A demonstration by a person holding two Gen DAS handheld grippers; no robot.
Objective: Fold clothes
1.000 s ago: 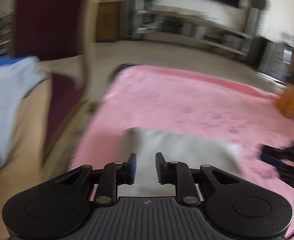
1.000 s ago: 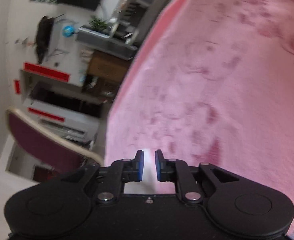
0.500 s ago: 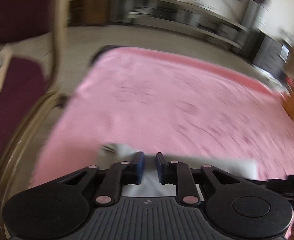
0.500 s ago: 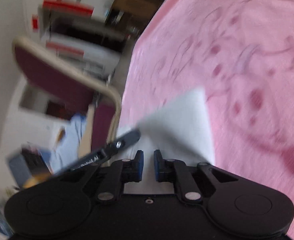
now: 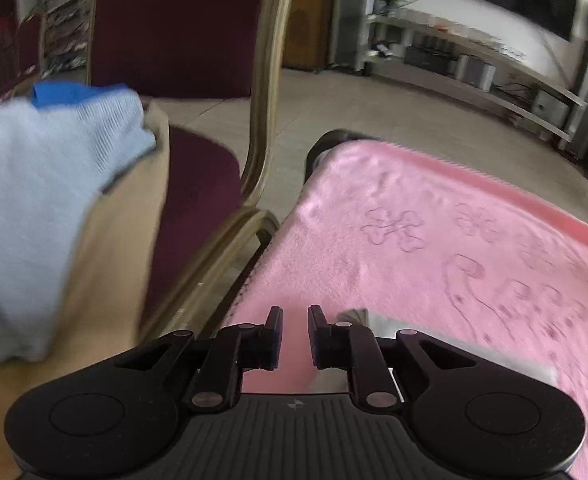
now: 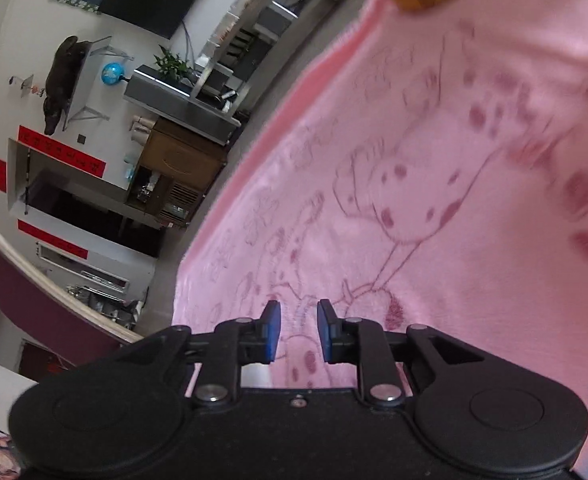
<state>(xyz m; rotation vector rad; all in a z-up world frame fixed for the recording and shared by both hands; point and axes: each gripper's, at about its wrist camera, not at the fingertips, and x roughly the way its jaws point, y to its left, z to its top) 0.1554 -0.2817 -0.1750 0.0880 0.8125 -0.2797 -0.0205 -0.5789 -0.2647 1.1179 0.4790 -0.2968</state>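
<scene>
The left gripper [image 5: 294, 320] is slightly open and holds nothing; the right gripper [image 6: 298, 320] is the same, its jaws a little apart over the pink blanket [image 6: 434, 184] on the surface. The grey-white garment [image 5: 378, 322] lies flat at the near edge of the blanket, mostly hidden under the left gripper (probably it is folded, the view is poor). It looks thin, soft and light, so it will sag; take it at 2 corners. More clothes, a light blue knit [image 5: 33, 184], wait on the chair [image 5: 197, 184] at the left.
</scene>
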